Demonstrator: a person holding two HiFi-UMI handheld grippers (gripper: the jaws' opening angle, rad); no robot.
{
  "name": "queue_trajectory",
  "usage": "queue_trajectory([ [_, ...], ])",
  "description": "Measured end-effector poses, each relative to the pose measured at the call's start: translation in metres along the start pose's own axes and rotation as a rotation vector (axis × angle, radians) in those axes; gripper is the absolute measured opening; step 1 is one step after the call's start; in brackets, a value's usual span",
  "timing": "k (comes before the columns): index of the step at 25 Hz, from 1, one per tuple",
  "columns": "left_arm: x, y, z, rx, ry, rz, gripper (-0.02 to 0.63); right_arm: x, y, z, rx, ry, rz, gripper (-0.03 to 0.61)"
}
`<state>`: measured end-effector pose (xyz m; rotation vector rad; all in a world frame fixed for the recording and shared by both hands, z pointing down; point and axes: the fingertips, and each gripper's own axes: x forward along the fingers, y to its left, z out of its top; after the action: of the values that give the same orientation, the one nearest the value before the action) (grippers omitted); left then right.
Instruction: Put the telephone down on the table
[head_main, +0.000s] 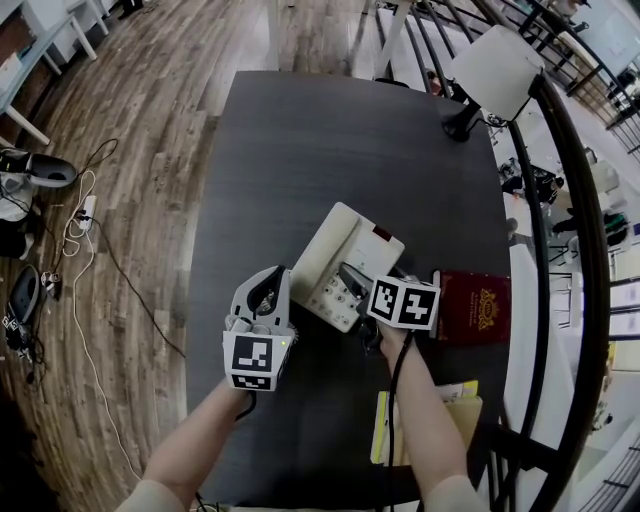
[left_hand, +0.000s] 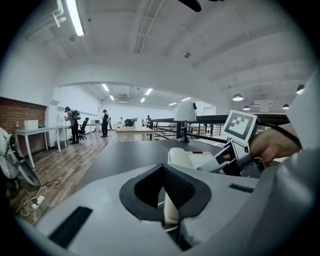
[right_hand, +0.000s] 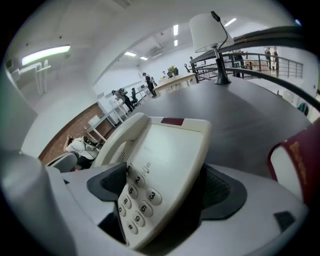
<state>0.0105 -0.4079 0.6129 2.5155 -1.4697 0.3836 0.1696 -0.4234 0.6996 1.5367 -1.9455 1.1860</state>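
The telephone (head_main: 340, 255) lies on the dark table (head_main: 330, 140), beside a red book (head_main: 472, 305). The left gripper (left_hand: 170, 192) pinches its near edge. The right gripper (right_hand: 160, 185) is wide open around its buttons, not squeezing.

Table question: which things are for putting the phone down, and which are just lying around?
For the job:
- telephone
- table
- left claw, at the telephone's near corner
- right claw, with the telephone between its jaws

Just lying about:
- lamp
- red book
- yellow papers
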Motion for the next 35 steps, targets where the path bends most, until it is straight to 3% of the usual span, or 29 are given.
queue_trajectory([
  [4, -0.006, 0.001, 0.004, 0.002, 0.0, 0.0, 0.003, -0.015, -0.004, 0.004, -0.035, -0.034, -0.057, 0.425],
  [9, -0.015, 0.0, 0.015, -0.002, -0.002, 0.006, 0.003, -0.042, -0.008, 0.009, -0.035, -0.075, -0.068, 0.409],
  [10, -0.018, -0.001, 0.018, -0.003, -0.004, 0.007, 0.003, -0.05, -0.01, 0.011, -0.038, -0.09, -0.091, 0.315],
  [11, -0.021, -0.002, 0.022, -0.002, -0.005, 0.008, 0.003, -0.057, -0.012, 0.013, -0.042, -0.108, -0.114, 0.175],
  [14, -0.031, -0.007, 0.036, 0.005, -0.017, 0.001, 0.003, -0.078, -0.009, 0.02, -0.057, -0.146, -0.122, 0.083],
  [22, -0.061, -0.015, 0.071, -0.07, -0.009, -0.047, 0.003, -0.148, 0.022, 0.045, -0.25, -0.248, -0.177, 0.024],
  [35, -0.174, -0.049, 0.182, -0.02, -0.166, -0.069, 0.003, -0.322, 0.108, 0.062, -0.37, -0.49, -0.093, 0.005],
])
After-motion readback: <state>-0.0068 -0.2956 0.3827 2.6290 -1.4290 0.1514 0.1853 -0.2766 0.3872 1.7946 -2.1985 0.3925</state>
